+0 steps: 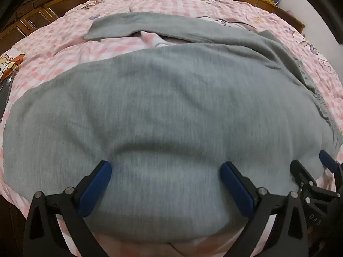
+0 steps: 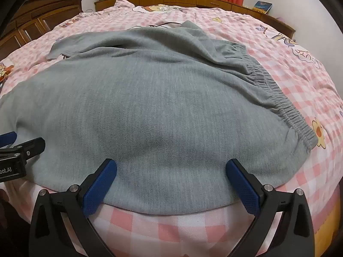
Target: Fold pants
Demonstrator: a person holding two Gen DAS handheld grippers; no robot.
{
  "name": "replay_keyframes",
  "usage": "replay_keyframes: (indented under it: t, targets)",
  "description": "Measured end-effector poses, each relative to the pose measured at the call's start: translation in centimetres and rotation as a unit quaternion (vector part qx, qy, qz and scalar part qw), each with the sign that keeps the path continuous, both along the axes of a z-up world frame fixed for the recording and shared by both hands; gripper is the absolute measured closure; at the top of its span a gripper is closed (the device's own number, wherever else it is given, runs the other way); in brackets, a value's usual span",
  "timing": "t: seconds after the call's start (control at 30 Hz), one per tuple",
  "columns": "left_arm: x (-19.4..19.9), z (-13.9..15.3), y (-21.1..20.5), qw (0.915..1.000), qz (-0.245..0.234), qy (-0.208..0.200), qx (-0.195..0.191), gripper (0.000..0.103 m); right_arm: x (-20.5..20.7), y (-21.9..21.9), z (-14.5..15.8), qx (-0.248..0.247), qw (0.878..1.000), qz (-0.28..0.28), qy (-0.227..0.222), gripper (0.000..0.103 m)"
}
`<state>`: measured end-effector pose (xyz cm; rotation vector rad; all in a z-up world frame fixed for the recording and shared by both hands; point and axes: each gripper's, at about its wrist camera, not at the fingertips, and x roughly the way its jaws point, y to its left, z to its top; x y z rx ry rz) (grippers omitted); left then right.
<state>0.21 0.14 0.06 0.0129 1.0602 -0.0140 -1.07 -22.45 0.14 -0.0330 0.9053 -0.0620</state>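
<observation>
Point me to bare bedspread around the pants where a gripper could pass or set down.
Free: checked bedspread right of the elastic waistband; the strip at the near hem; a patch left of the far leg. Crowded: the pants fill the middle, both open grippers side by side.

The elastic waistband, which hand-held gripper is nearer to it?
Right. The right hand-held gripper sits closer to the waistband; the left hand-held gripper is farther along the pants' near edge.
</observation>
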Motion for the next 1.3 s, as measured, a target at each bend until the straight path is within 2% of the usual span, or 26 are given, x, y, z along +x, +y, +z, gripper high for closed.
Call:
replay_keyframes:
  t: [0.3,0.33,0.47,0.63,1.3]
  targets:
    - [0.5,0.0,0.1,1.0000,-0.002,-0.001,0.006,0.000,-0.2,-0.6,-0.1,0.001,1.000,-0.001,-0.009,0.000]
    - [-0.4,-0.1,-0.2,0.9998,-0.002,-0.016,0.010,0.000,-0.2,-0.7,-0.1,0.002,1.000,-0.002,-0.009,0.000]
    - [-0.4,-0.1,-0.3,0.9998,-0.004,-0.016,0.005,0.000,0.2,-1.4,0.1,0.035,0.999,-0.009,0.007,0.000]
    - [-0.4,-0.1,-0.4,0.9999,-0.003,-0.011,0.005,0.000,0.1,0.2,0.1,0.017,1.000,-0.010,0.004,0.000]
    - [-0.1,-0.2,-0.2,0.9999,-0.009,-0.010,0.002,0.000,0.1,-0.5,0.2,0.014,1.000,-0.007,0.012,0.000]
